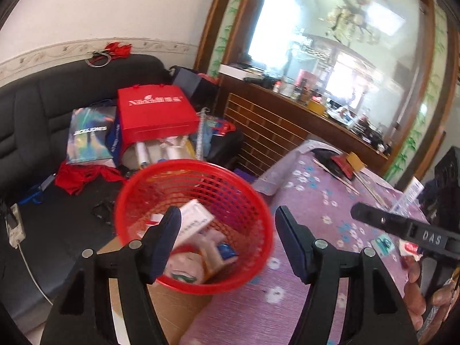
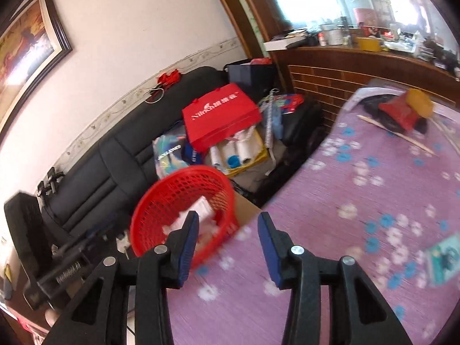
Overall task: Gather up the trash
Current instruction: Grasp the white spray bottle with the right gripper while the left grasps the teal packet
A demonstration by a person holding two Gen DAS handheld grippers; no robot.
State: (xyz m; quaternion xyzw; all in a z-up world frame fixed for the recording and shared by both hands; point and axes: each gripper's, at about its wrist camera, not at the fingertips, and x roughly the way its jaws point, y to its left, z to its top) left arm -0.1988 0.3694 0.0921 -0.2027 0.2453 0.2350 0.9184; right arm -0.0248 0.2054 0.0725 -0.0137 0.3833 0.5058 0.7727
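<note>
Left wrist view shows my left gripper (image 1: 227,230) spread wide with nothing in it, over the red basket (image 1: 260,230) that sits just beside the purple flowered table (image 1: 316,230). Boxes and wrappers (image 1: 198,247) lie inside the basket. My right gripper (image 2: 228,230) is spread wide too, holding nothing, over the table edge near the basket.

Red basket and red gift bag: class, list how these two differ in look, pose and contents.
The red basket is round open mesh; the red gift bag is flat, solid and printed with white lettering. The basket stands upright beside the table holding boxes and wrappers; the bag lies tilted on sofa clutter, contents hidden. Both are red.
</note>
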